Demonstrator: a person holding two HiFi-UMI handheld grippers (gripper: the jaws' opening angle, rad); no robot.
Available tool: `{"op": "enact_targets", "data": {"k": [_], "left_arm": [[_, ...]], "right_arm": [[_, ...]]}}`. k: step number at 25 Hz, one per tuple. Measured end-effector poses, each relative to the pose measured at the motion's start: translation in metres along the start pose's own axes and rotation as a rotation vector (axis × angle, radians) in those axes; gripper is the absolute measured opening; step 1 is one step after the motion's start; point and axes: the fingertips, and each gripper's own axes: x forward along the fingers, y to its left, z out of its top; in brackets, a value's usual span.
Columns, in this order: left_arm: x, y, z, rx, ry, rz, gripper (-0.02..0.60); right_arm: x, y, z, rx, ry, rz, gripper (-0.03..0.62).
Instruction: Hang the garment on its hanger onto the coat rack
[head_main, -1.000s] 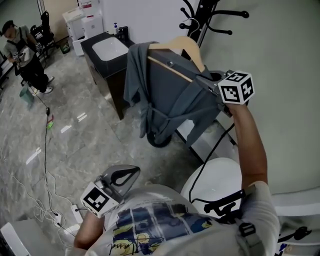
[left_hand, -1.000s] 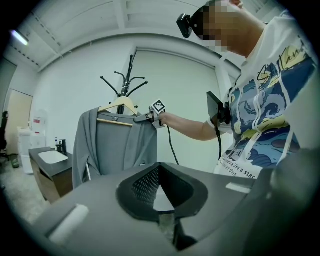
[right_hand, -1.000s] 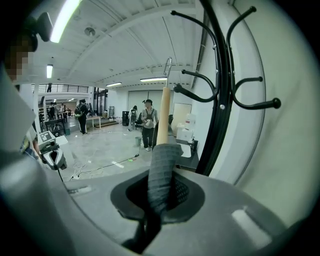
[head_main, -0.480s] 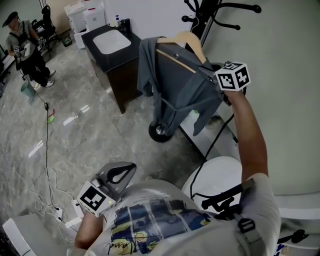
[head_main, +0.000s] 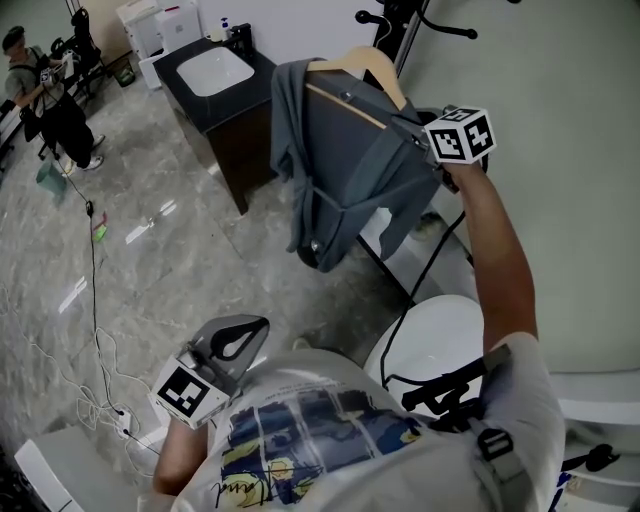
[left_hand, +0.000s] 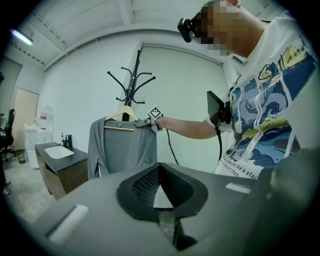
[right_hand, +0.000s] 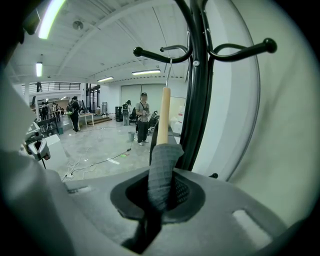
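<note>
A grey garment (head_main: 345, 170) hangs on a wooden hanger (head_main: 365, 65) just below the black coat rack (head_main: 400, 15). My right gripper (head_main: 415, 125) is raised at arm's length and shut on the garment's shoulder over the hanger's end. In the right gripper view the grey fabric (right_hand: 161, 170) fills the jaws and the hanger (right_hand: 163, 115) rises to its wire hook beside a coat rack (right_hand: 197, 85) arm. I cannot tell whether the hook rests on that arm. My left gripper (head_main: 232, 345) hangs low by the person's side, shut and holding nothing. The left gripper view shows the garment (left_hand: 122, 147) from afar.
A dark cabinet with a white sink (head_main: 215, 70) stands left of the garment. A round white stool (head_main: 440, 335) is below the right arm. The pale wall (head_main: 570, 150) is close on the right. Cables (head_main: 95, 330) lie on the floor; a person (head_main: 40, 95) stands far left.
The garment's lower part has swung and now covers the black wheel that showed below it half a second ago. The right gripper keeps its hold near the rack. The left gripper stays low.
</note>
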Motion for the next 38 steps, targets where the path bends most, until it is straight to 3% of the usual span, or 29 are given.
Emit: {"op": "enact_targets", "data": {"k": [10, 14, 23, 28, 34, 38], "left_arm": [[-0.024, -0.009, -0.006, -0.018, 0.001, 0.003, 0.003], [-0.039, -0.019, -0.011, -0.015, 0.003, -0.015, 0.002], [-0.078, -0.040, -0.028, -0.019, 0.010, -0.066, 0.002], [-0.105, -0.052, -0.033, -0.012, -0.003, -0.100, 0.003], [-0.140, -0.072, -0.044, -0.015, -0.008, -0.158, 0.003], [-0.157, -0.084, -0.052, -0.005, -0.002, -0.186, 0.003]], "right_arm": [[-0.006, 0.000, 0.001, -0.025, -0.052, -0.047, 0.081], [-0.023, 0.002, 0.001, -0.011, -0.071, -0.095, 0.130], [-0.081, 0.027, -0.016, 0.025, -0.100, -0.245, 0.149], [-0.108, 0.072, -0.037, 0.032, -0.081, -0.311, 0.149], [-0.132, 0.170, -0.069, 0.038, -0.063, -0.330, 0.131], [-0.141, 0.240, -0.088, 0.055, -0.078, -0.306, 0.062]]}}
